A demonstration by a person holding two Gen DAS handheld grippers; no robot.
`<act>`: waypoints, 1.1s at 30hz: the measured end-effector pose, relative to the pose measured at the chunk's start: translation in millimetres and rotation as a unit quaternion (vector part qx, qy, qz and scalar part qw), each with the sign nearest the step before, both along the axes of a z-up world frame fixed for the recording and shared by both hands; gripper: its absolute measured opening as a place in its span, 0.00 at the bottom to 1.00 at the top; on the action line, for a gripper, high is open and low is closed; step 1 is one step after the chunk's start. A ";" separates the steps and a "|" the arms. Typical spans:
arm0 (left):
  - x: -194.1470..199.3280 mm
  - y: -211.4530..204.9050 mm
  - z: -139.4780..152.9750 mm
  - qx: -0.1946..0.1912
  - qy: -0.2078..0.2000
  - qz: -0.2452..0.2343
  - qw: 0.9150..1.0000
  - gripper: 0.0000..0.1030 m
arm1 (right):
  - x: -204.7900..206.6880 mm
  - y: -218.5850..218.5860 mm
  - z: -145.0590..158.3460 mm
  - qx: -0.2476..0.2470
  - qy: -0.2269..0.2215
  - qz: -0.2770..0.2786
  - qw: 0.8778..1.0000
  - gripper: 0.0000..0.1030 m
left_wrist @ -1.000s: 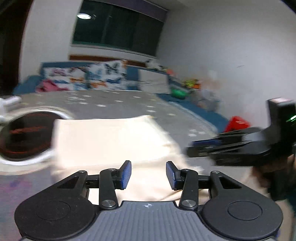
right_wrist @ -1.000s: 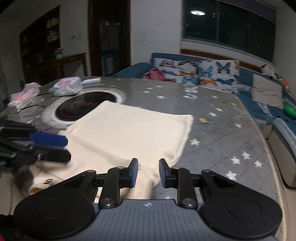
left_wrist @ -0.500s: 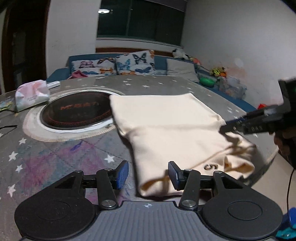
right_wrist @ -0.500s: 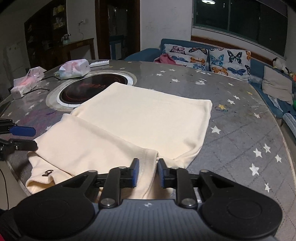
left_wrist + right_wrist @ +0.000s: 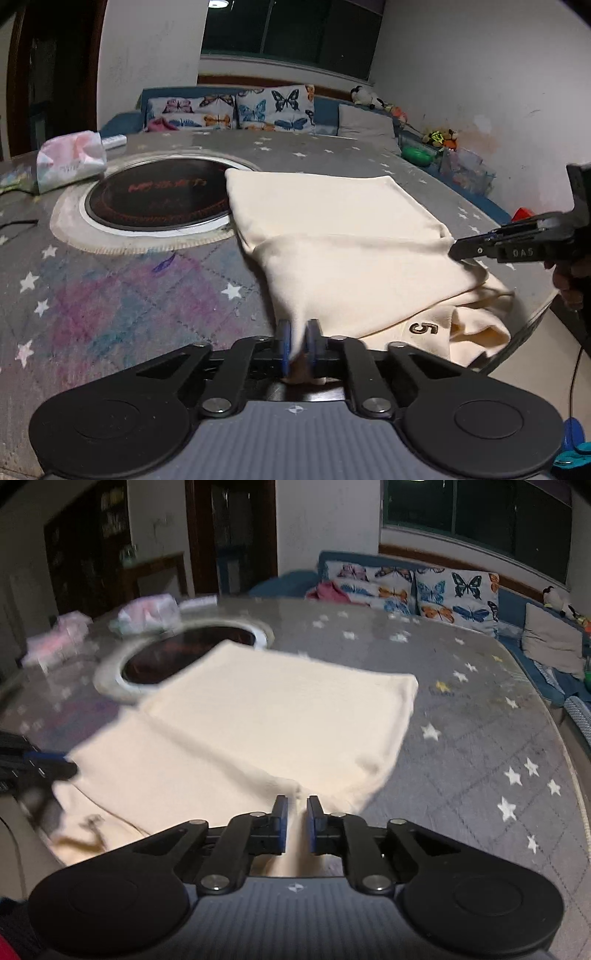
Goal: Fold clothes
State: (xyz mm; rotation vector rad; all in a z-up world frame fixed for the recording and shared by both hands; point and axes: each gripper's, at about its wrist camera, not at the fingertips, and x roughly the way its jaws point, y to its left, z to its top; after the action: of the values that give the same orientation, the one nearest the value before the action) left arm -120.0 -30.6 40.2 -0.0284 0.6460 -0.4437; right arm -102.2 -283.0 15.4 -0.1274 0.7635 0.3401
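Note:
A cream garment point(image 5: 332, 236) lies partly folded on the grey star-patterned table point(image 5: 110, 302), with a dark "5" mark point(image 5: 423, 328) on its lower layer near the front edge. My left gripper point(image 5: 298, 338) is shut on the garment's near left corner. My right gripper point(image 5: 296, 814) is shut on the near right corner of the garment point(image 5: 266, 716). The right gripper also shows at the right of the left wrist view point(image 5: 458, 251), its tip pinching cloth. The left gripper shows at the left edge of the right wrist view point(image 5: 55, 766).
A round black cooktop with a white ring point(image 5: 155, 199) is set in the table under the garment's far left corner. A pink tissue pack point(image 5: 70, 158) lies behind it. A sofa with butterfly cushions point(image 5: 236, 110) stands beyond. The table edge point(image 5: 532, 317) curves at the right.
Both grippers have closed on the garment's near corners; half a second ago both were open over it. The left gripper has moved onto the left corner.

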 end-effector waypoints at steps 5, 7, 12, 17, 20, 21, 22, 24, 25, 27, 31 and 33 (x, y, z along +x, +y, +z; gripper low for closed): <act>7.4 5.4 9.4 -0.002 -0.002 0.005 1.000 0.19 | -5.7 -1.2 16.3 -0.007 -0.035 -0.001 0.999 0.12; 21.4 1.2 17.3 -0.018 -0.005 0.007 1.000 0.19 | -4.4 0.9 20.9 -0.007 -0.044 0.002 0.999 0.14; 55.9 -26.0 16.0 -0.025 -0.011 -0.011 1.000 0.19 | 3.6 16.5 16.4 -0.007 -0.044 0.025 0.999 0.14; 80.2 -41.3 -6.3 -0.003 0.013 -0.011 1.000 0.19 | 11.4 33.1 0.7 -0.023 -0.030 0.054 0.998 0.14; 83.1 -39.9 -17.2 0.010 0.017 -0.005 1.000 0.24 | 11.2 32.0 -8.5 -0.038 -0.020 0.062 0.997 0.14; 82.6 -38.7 -18.2 0.012 0.017 -0.004 1.000 0.26 | 8.3 30.9 -7.4 -0.039 -0.020 0.065 0.997 0.14; 81.4 -37.2 -17.6 0.011 0.016 -0.004 1.000 0.26 | 5.0 30.4 -4.6 -0.041 -0.019 0.067 0.997 0.14; 74.6 -36.7 -13.6 0.012 0.008 -0.008 1.000 0.29 | -4.4 29.3 2.2 -0.043 -0.021 0.078 0.996 0.16; 70.6 -36.8 -11.2 0.013 0.004 -0.011 1.000 0.30 | -9.1 29.5 3.9 -0.046 -0.019 0.086 0.995 0.16; 61.5 -38.1 -7.3 0.017 -0.004 -0.019 1.000 0.31 | -18.4 30.3 6.4 -0.052 -0.014 0.101 0.993 0.16; 37.7 -46.1 -3.6 0.030 -0.013 -0.054 0.998 0.34 | -33.3 33.1 0.0 -0.073 -0.001 0.118 0.990 0.16; 25.3 -49.2 -2.1 0.039 -0.018 -0.072 0.997 0.38 | -39.2 33.9 -2.9 -0.081 -0.001 0.123 0.989 0.16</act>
State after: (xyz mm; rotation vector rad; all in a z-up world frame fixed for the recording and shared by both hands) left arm -94.7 -79.8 38.0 0.0997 0.6318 -0.5561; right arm -141.4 -249.1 12.4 -0.3773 0.7752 0.5127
